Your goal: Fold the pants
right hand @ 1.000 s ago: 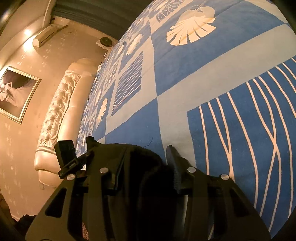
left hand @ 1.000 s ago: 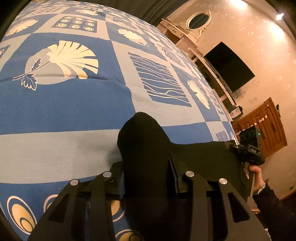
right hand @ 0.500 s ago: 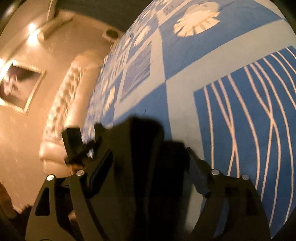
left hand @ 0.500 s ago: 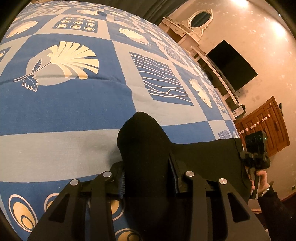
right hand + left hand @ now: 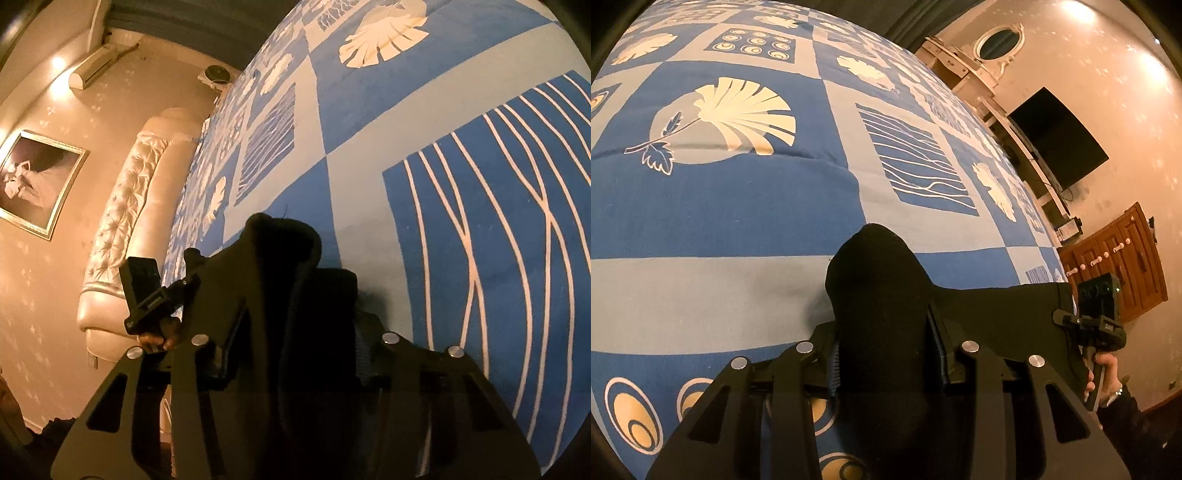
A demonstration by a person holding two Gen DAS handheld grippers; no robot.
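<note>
The black pants hang between my two grippers over the blue patterned bedspread. My left gripper is shut on a bunched fold of the pants that sticks up past its fingers. The cloth stretches right toward my right gripper, whose body shows at the right edge. In the right wrist view my right gripper is shut on the pants, and the left gripper body shows at the left.
The bedspread fills the view ahead of both grippers. A padded cream headboard stands at the bed's left end. A dark TV, white shelves and a wooden cabinet line the wall past the right edge.
The right gripper has tilted and lifted a little with the pants in it. The left gripper has stayed nearly still, shut on its fold.
</note>
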